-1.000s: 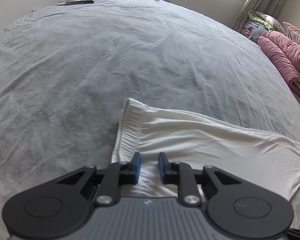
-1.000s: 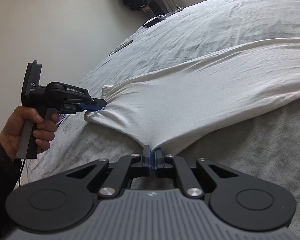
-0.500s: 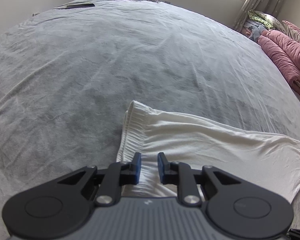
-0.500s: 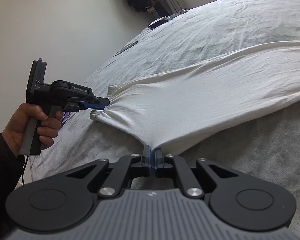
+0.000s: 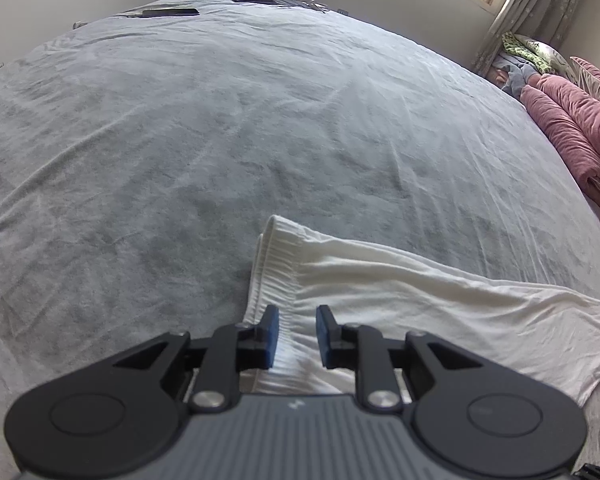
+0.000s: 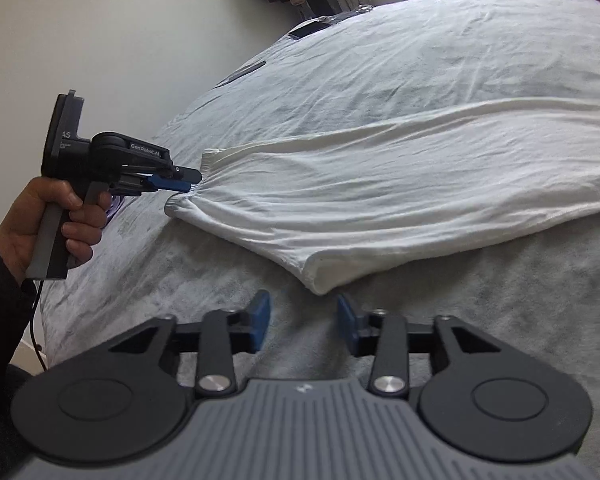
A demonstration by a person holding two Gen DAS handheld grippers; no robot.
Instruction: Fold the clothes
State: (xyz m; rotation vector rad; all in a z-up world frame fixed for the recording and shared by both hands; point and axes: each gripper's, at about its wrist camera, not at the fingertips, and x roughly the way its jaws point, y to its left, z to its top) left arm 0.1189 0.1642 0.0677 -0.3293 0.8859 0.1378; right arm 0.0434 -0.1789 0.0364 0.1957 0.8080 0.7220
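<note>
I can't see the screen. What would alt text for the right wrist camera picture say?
A white garment lies spread on a grey bed cover, with the right gripper open just short of its near corner. At left, a hand holds the left gripper at the garment's ribbed waistband. Dark items sit at the bed's far edge.

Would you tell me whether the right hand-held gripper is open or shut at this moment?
Open. The right hand-held gripper shows a clear gap between its blue fingers, and the white garment's corner lies free on the bed just beyond them.
</note>
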